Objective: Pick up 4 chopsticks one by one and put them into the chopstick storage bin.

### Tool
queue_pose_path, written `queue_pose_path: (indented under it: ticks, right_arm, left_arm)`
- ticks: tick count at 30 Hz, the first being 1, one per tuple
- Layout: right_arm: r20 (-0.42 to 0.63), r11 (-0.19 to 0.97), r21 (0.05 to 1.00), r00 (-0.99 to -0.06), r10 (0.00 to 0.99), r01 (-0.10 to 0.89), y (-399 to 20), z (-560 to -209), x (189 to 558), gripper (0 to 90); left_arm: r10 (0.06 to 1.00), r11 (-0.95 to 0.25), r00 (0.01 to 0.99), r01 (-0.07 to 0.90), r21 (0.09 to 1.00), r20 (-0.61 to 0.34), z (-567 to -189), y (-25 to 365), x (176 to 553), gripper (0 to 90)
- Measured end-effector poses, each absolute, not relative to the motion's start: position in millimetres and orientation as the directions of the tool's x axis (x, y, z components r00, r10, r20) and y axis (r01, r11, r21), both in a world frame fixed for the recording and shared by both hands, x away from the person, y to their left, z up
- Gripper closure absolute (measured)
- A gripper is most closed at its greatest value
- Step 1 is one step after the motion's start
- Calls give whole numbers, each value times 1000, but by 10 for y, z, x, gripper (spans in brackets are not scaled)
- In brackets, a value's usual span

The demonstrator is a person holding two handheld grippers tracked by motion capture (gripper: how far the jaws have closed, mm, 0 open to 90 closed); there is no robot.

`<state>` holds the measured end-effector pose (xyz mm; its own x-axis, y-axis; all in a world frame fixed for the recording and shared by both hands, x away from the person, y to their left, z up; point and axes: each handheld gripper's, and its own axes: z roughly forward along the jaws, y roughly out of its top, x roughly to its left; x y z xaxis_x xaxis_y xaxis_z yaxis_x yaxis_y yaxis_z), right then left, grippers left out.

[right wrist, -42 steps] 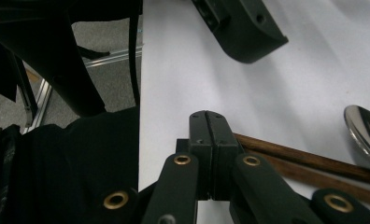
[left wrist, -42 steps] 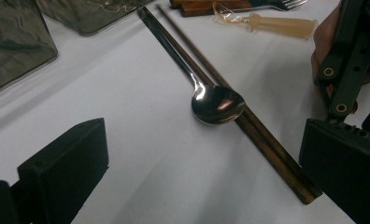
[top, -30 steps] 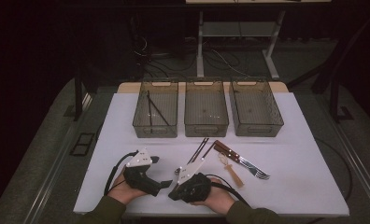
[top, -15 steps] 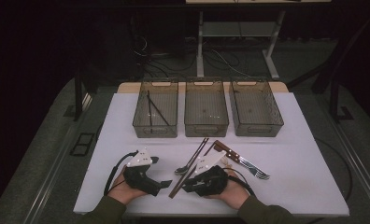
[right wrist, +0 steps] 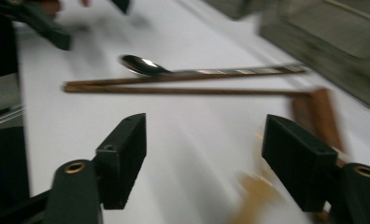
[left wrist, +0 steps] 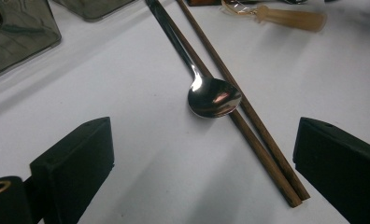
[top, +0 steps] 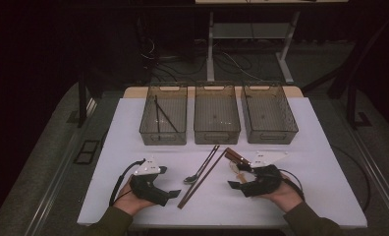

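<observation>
Cutlery is being sorted from the white tabletop (top: 133, 128) into three clear bins at the far edge; the left bin (top: 164, 115) already holds a pair of dark chopsticks (top: 163, 117), the middle bin (top: 216, 115) and right bin (top: 268, 115) look empty. A steel spoon (top: 198, 172) and two brown chopsticks (top: 202, 178) lie loose between the hands, the spoon bowl touching one stick. Right tongs (top: 236, 181) are seen spread, jaws just opened, nothing between them, held low on the right beside a brown-handled utensil (top: 236, 156) and a pale-handled one (left wrist: 290, 18); the right gripper view is blurred. Left tongs (top: 169, 194) are also spread and empty, resting on the near left, with the spoon and stick ends just ahead of their jaws. The step is judged a release just finished, with the next pick pending. A stick or the spoon is to be pinched singly, which calls for separating the touching pieces and closing low against the tabletop.
</observation>
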<state>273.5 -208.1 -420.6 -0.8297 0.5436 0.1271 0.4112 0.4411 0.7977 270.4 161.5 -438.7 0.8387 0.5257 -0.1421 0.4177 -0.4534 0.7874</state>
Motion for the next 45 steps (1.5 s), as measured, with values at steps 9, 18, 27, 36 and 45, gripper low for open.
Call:
queue_pose_path:
  ticks: [9,18,27,36,45]
  right_arm:
    - [140,297,839,-709,691,455,-2807,-4231,2628,189]
    - [151,247,839,-643,751,486,-3119,-4312,2564,175]
    - [147,264,826,-644,751,497,-3083,-4364,2600,174]
    - [145,263,826,-640,755,498,-3071,-4373,2612,175]
    - [143,260,830,-638,757,494,-3076,-4372,2612,175]
  left_arm:
    - [528,-463,836,434,773,-153,-4382,1599,2684,137]
    - [511,-475,849,410,779,-135,-4329,1488,2616,257]
    - [492,-471,860,397,788,-138,-4268,1369,2565,448]
    - [484,-496,868,374,784,-108,-4229,1043,2556,639]
    - [533,-529,839,428,733,-105,-4298,732,2848,751]
